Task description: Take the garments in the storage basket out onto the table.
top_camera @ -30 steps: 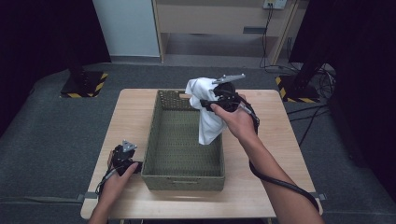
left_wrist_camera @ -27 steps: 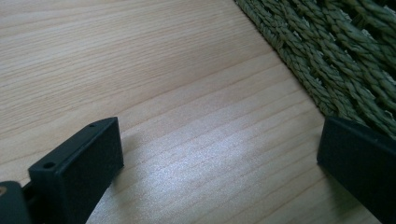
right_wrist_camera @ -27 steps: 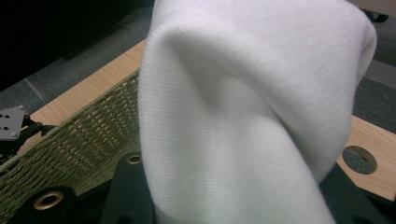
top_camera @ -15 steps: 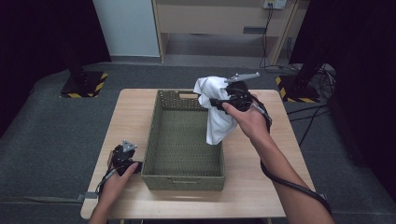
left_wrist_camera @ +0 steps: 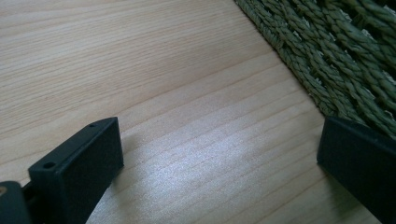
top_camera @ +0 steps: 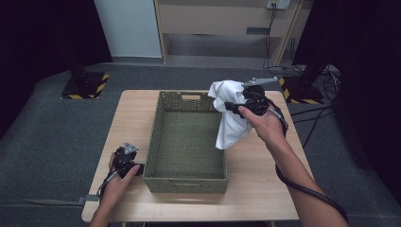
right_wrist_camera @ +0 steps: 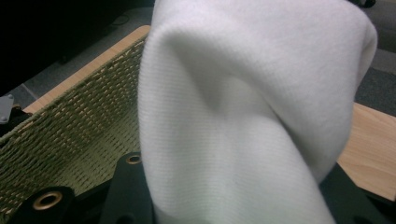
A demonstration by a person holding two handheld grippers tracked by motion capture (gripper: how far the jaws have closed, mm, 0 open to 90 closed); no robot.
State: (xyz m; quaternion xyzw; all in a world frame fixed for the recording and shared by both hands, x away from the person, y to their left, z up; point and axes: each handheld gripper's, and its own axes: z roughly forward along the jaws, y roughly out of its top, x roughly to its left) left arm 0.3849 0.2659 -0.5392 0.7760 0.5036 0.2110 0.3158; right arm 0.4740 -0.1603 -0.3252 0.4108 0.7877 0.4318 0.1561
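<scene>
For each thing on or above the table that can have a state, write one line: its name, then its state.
White cloth: held up, hanging over the basket's right rim.
Woven basket: upright on the table, empty.
Right gripper: shut on the white cloth, above the basket's right side.
Left gripper: jaws open, nothing between them, low over the table beside the basket.

I work in what looks like a recording studio or lab, not a home. My small wooden table (top_camera: pixel 265 189) stands alone on grey carpet (top_camera: pixel 52 142), hemmed by black curtains (top_camera: pixel 42 42) on both sides. Stand bases with yellow-black hazard tape (top_camera: pixel 85 85) sit at the corners, and cables (top_camera: pixel 326 118) trail over the floor toward a wall socket (top_camera: pixel 278 4).
</scene>
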